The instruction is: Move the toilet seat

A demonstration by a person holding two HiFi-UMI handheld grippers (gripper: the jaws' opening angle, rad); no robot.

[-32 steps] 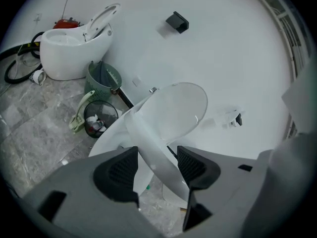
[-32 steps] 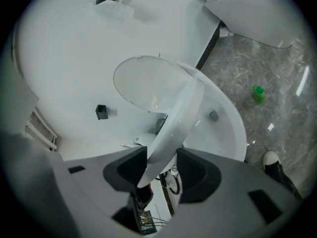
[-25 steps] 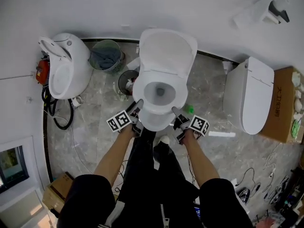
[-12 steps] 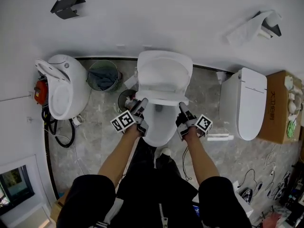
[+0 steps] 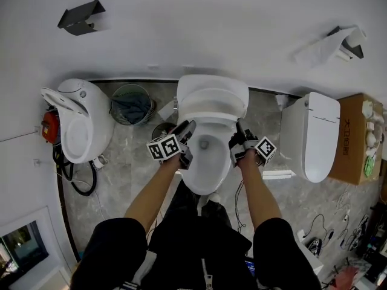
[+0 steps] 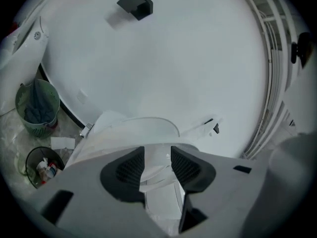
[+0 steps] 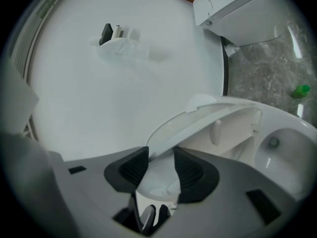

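The white toilet [image 5: 205, 162] stands in the middle of the head view, its bowl open. Its seat [image 5: 211, 118] is tilted up toward the lid [image 5: 211, 92] against the wall. My left gripper [image 5: 187, 130] holds the seat's left rim; its jaws are closing, with the rim [image 6: 148, 133] filling the gap of that gripper [image 6: 157, 163]. My right gripper [image 5: 239, 130] grips the right rim. In the right gripper view the raised seat [image 7: 213, 115] runs from that gripper [image 7: 161, 171] toward the bowl, with its underside bumpers showing.
A second open toilet [image 5: 75, 122] stands at left and a closed one [image 5: 317, 135] at right, beside a cardboard box [image 5: 357, 135]. A mesh bin [image 5: 130, 104] with blue cloth and a small bin [image 5: 160, 130] sit left of the bowl. Hoses and cables lie on the marble floor.
Both grippers have moved from the bowl's front rim up and back toward the wall, swinging the seat up from flat. The bowl now lies open below them.
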